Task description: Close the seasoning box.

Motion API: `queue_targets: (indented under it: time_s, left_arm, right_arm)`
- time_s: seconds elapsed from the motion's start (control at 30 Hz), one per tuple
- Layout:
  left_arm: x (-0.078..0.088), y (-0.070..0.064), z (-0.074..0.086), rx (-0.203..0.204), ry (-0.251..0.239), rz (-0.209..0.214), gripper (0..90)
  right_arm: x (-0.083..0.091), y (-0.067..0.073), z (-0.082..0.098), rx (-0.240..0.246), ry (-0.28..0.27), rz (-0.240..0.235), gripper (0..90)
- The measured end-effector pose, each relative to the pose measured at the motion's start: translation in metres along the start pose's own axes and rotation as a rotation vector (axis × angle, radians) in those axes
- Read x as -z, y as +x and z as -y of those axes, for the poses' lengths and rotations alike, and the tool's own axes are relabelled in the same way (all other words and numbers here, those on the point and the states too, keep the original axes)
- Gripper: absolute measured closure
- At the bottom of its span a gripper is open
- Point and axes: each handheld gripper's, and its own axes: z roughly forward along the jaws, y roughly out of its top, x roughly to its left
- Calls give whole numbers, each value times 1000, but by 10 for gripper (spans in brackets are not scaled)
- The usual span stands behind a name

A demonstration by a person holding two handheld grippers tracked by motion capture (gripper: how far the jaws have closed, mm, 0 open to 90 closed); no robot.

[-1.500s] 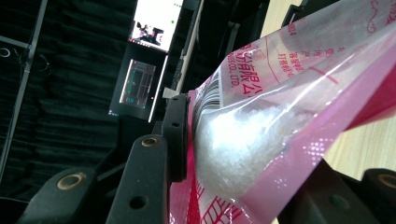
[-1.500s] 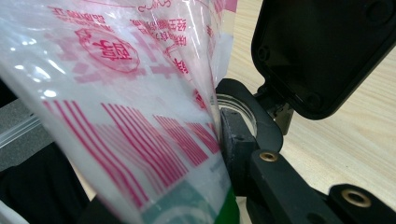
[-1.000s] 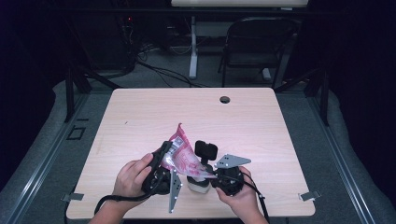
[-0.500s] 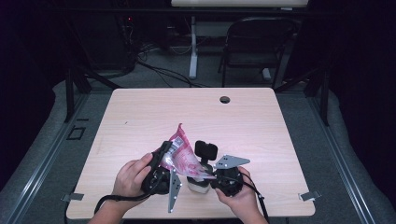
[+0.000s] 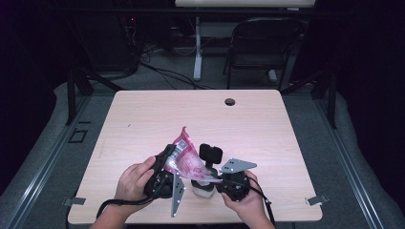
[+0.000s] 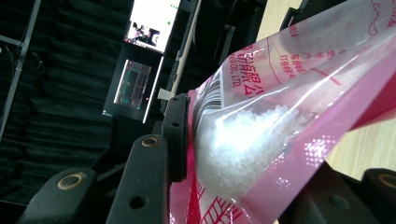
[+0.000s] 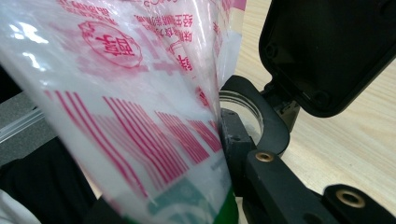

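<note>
— Bag: where?
— Held up off the tabletop near its front edge, between both hands, tilted, with a torn pointed corner sticking up toward the far side.

— Looks like what?
— Clear plastic printed in pink and red: stripes, a round stamp-like mark, lines of characters, a barcode. Seen close in the left tool view, partly filled with white grainy crystals heaped against the film. In the right tool view, red stripes running down to a green band at the lower edge, film glossy and creased.

— Left tool?
— Pinching the bag. One black pad pressed flat against the film beside the barcode, the other jaw coming up under the bag from the opposite side, crystals bulging between them. Left hand wrapped around the body, grey plate pointing down toward the tabletop edge.

— Right tool?
— Also clamped on the bag, jaws just now closing further onto it; a black pad hard against the striped part of the film. Right hand gripping from below, grey plate lying flat on top.

— Anything under the bag?
— A small jar, white, standing on the tabletop between the two hands, just below the bag's lower end. Clear round rim visible past the right jaw. Cannot tell whether bag and jar touch.

— Else on the tabletop?
— A round hole near the far edge, well apart from everything.
</note>
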Motion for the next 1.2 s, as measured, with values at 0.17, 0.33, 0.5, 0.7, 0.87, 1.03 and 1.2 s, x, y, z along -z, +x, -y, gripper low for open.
queue_targets:
  time_s: [0.17,0.33,0.5,0.7,0.87,1.03,1.2]
  left_arm:
    - [-1,-1,1,12,-3,3,679]
    - [-1,-1,4,26,7,11,678]
    - [-1,-1,9,34,29,20,679]
    - [-2,-3,14,48,42,19,680]
    - [-3,-3,17,62,52,29,680]
    - [-5,-5,22,77,65,43,680]
    - [-7,-6,25,92,70,53,682]
  right_arm:
    - [0,-1,0,1,-4,4,884]
    - [-1,0,-2,5,-7,4,885]
    - [-3,0,-4,9,-9,2,888]
    - [-4,0,-7,12,-15,0,890]
    - [-4,0,-8,15,-16,0,890]
    - [-5,0,-9,17,-23,1,891]
    - [-5,0,-10,19,-24,0,891]
